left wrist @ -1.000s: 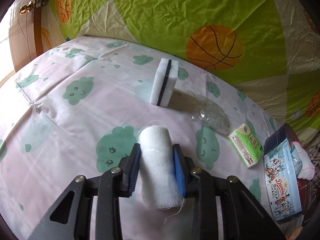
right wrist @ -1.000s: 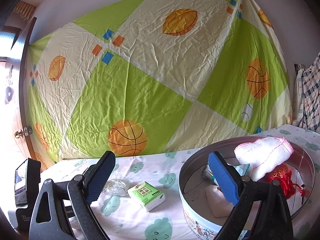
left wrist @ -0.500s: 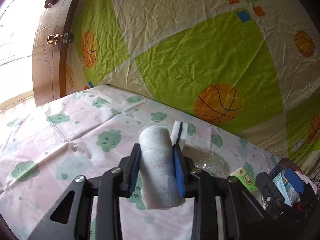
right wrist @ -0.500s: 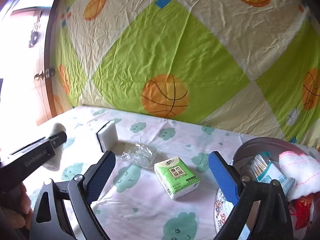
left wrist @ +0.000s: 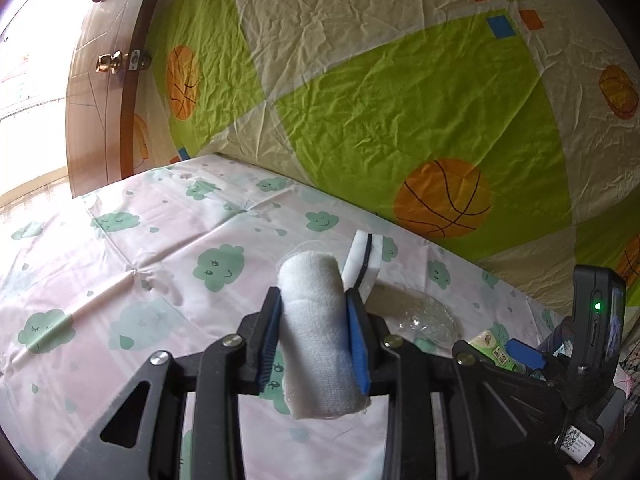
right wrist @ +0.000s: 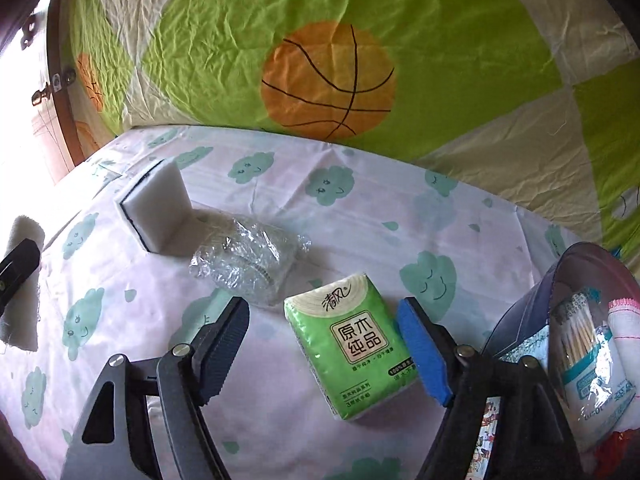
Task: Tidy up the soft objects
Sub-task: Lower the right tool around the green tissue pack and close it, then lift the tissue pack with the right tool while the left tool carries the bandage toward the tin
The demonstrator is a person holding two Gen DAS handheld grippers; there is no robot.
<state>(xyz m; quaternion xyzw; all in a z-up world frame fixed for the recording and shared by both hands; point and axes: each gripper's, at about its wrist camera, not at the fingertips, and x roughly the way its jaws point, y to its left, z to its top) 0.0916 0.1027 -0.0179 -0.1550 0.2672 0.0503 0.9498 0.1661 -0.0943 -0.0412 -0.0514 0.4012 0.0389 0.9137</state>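
Observation:
My left gripper is shut on a rolled white cloth and holds it above the cloud-print sheet; the roll also shows at the left edge of the right wrist view. My right gripper is open, its jaws on either side of a green tissue pack lying on the sheet. A white sponge with a black layer stands behind, next to a crumpled clear plastic bag. The round cookie tin at right holds cotton swabs and a white cloth.
The bed sheet runs back to a green and cream basketball-print cloth hung on the wall. A wooden door stands at the left. The right gripper's body shows at the lower right of the left wrist view.
My left gripper has risen with the cloth roll held in it. My right gripper has swung down and left from the tin until its open jaws straddle the tissue pack.

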